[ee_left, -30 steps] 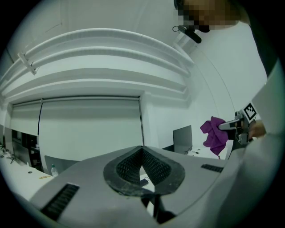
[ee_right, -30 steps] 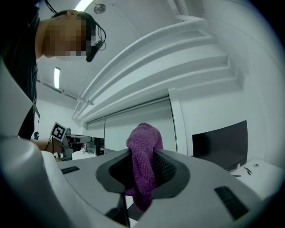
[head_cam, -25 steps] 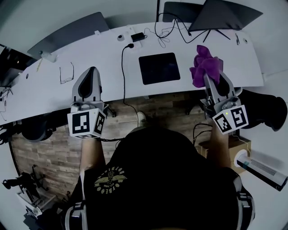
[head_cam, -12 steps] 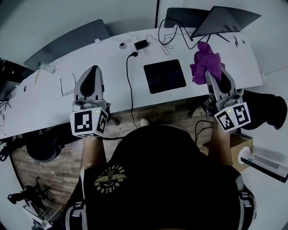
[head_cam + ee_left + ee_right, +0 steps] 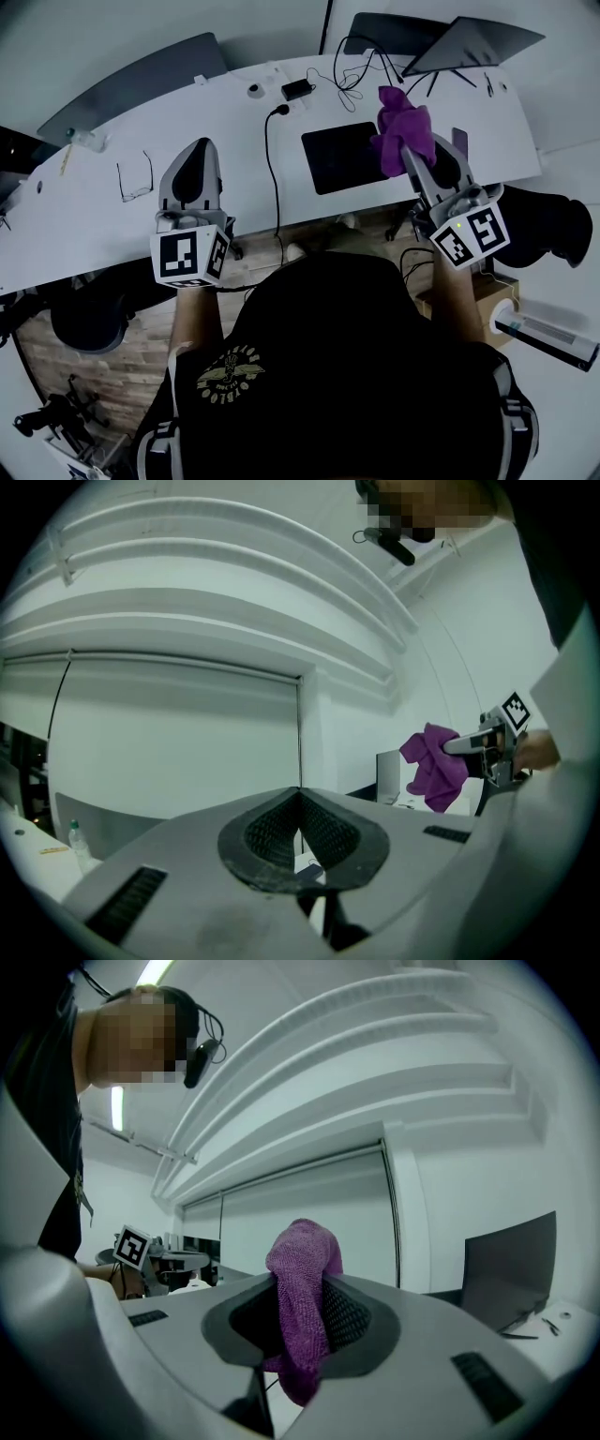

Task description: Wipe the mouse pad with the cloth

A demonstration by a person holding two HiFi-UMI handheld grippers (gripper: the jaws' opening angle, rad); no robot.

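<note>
A black square mouse pad lies flat on the white desk, right of centre. My right gripper is shut on a purple cloth, which bunches above the jaws and hangs over the pad's right edge. In the right gripper view the cloth fills the pinch between the jaws. My left gripper hovers over the desk's left part, shut with nothing in it; its view shows the jaws pressed together and the purple cloth off to the right.
A black cable runs down the desk beside the pad from an adapter. Glasses lie at the left. An open laptop stands at the back right, with more cables near it. A dark chair sits at the right.
My right gripper has carried the purple cloth leftward, from beside the pad to over its right edge. The left gripper has kept its place over the desk.
</note>
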